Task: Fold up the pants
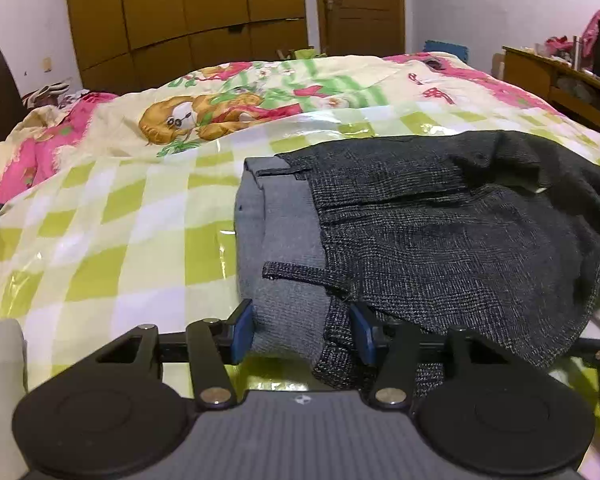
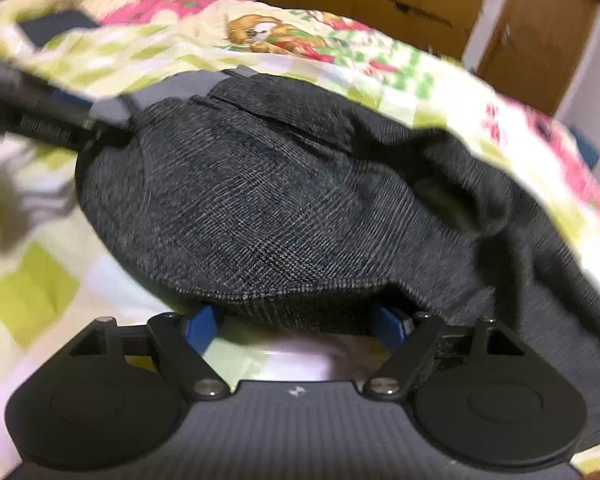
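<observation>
Dark grey checked pants [image 1: 440,232] lie bunched on the bed, the waistband turned out to show its light grey lining [image 1: 288,232]. My left gripper [image 1: 302,332] has the near end of the waistband filling the gap between its blue pads [image 1: 242,332], which touch the cloth on both sides. In the right wrist view the pants [image 2: 260,200] spread ahead, and their near hem hangs over my right gripper [image 2: 294,326]. Its blue pads [image 2: 200,328] stand wide apart and do not press the cloth. The left gripper [image 2: 60,112] shows blurred at the waistband, upper left.
The bed has a green-and-white checked plastic cover [image 1: 120,220] and a cartoon quilt [image 1: 228,108] behind. A brown wardrobe [image 1: 188,12] and door [image 1: 360,4] stand beyond, and a cluttered wooden desk [image 1: 560,76] at the right. A dark flat object [image 2: 56,28] lies on the bed.
</observation>
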Tool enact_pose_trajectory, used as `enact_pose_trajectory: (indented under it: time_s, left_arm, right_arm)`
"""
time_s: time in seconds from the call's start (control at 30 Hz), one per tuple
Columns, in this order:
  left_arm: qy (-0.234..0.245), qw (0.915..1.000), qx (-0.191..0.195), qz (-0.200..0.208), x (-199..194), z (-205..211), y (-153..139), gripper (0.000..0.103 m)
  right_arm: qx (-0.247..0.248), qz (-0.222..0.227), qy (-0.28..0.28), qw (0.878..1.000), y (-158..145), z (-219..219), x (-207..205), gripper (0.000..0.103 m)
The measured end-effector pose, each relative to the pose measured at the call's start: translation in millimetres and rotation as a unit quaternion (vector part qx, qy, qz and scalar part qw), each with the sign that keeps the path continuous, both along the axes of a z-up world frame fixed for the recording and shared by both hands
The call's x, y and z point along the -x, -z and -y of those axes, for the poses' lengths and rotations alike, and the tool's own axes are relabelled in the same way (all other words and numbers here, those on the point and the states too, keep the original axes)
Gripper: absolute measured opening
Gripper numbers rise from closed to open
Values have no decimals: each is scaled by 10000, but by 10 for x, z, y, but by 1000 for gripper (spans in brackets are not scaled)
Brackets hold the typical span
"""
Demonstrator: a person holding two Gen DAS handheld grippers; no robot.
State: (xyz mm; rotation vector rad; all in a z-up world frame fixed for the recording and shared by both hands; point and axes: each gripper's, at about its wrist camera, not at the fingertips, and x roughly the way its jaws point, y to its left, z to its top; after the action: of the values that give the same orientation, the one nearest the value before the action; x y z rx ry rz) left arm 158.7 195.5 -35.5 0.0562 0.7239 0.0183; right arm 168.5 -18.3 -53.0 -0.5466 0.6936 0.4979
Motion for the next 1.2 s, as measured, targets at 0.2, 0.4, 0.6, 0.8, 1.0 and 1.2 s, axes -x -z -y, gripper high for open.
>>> enact_pose_trajectory:
  time_s: [0.2, 0.4, 0.6, 0.8, 1.0, 1.2]
  left_arm:
    - [39, 9999, 149, -6, 19, -82, -48, 63]
    - [100, 9999, 81, -14, 90, -144, -112, 62]
    - [-1, 9999, 119, -64, 237, -298, -141, 58]
    - [-104, 9999, 32, -127, 453, -417, -157, 58]
    - [-401, 9990, -70, -175, 602, -606, -178, 57]
    - [-1189, 9906, -577, -349, 827, -961, -236, 39]
  right_arm:
    - [526, 583, -612, 9950, -95, 20, 364, 81]
    - [1005, 753, -1020, 9868, -125, 94, 587, 81]
    - [1038, 869, -893, 9868, -45, -8, 466, 82]
    - [559, -429, -834, 9940, 145, -287, 183, 16]
    - [48, -794, -701, 9944, 34, -447, 206, 14]
    - [-331, -1003, -1186, 9873, -48, -801, 413, 21]
